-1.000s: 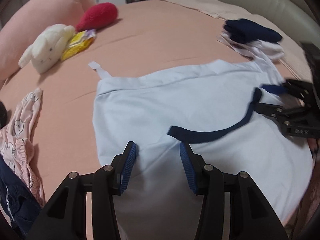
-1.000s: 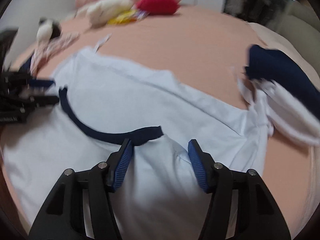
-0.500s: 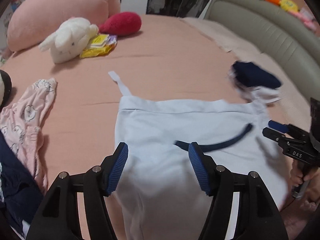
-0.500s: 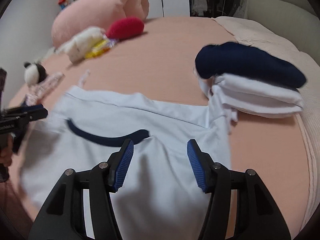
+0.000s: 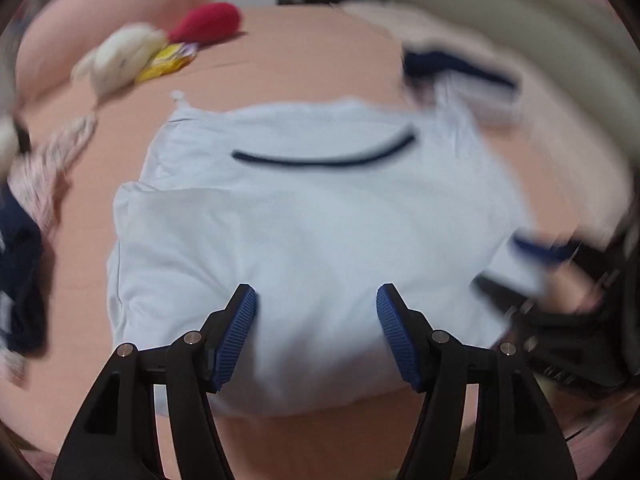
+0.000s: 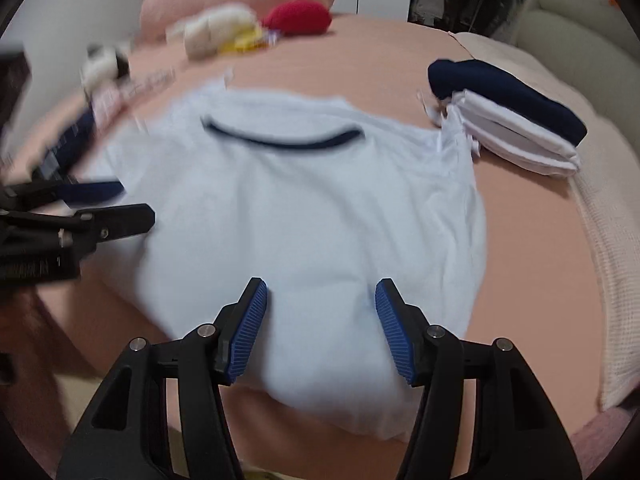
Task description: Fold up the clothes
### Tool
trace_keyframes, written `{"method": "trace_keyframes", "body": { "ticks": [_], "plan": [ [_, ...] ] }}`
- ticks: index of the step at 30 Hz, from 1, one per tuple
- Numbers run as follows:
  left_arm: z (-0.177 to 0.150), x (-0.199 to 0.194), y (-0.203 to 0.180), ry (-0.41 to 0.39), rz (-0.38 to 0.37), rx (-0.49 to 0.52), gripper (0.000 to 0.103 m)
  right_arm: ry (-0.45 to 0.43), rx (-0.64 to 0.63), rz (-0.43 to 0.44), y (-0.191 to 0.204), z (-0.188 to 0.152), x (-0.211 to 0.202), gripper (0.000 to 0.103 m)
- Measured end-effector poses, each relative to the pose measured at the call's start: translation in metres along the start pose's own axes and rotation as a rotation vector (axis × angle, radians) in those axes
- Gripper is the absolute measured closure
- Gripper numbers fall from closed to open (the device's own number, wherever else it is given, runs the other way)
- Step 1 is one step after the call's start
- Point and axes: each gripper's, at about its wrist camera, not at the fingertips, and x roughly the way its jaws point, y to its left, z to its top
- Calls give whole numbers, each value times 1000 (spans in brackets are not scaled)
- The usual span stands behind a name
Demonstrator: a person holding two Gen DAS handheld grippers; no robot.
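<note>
We log one pale blue shirt (image 6: 312, 208), navy collar, folded on pink bed (image 6: 528, 240), bare sheet all round, near hem at bed edge. Left gripper (image 5: 316, 332): jaws just widened, apart, nothing between. Right gripper (image 6: 318, 330): apart, empty. One folded stack (image 6: 516, 124) beside shirt. Two plush toys blurred; left clothes cut off

Pale blue shirt (image 6: 312, 208) on peach bed (image 6: 360, 52)

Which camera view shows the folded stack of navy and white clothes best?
The right wrist view: the folded stack is sharp there, navy piece lying on white ones. In the left wrist view the stack is motion-blurred and smaller.
</note>
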Motion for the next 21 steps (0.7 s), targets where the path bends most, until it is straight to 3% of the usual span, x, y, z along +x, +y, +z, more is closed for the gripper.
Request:
{"method": "trace_keyframes", "body": {
  "ticks": [2, 5, 9, 11, 15, 19, 21],
  "plan": [
    [-11, 1, -4, 13, 34, 30, 37, -21, -39, -17, -4, -14, -5, 40],
    [-27, -17, 4, -3, 30, -34, 37, -15, 18, -10, -28, -25, -25, 35],
    [-25, -35, 10, -116, -47, -153, 37, -79, 191, 50, -60, -32, -49, 35],
    [-23, -36, 21, -141, -87, -232, 37, -109, 214, 61, -62, -26, -55, 36],
    [-38, -42, 58, -146, -80, -386, 38, 58, 155, -93, -63, -42, -34, 37],
    [-66, -58, 110, -185, -61, -612, 39, 87, 312, -45, -95, -59, -44, 37],
    [-78, -60, 130, -201, -110, -717, 39, 59, 341, -60, -101, -60, -49, 36]
  ]
}}
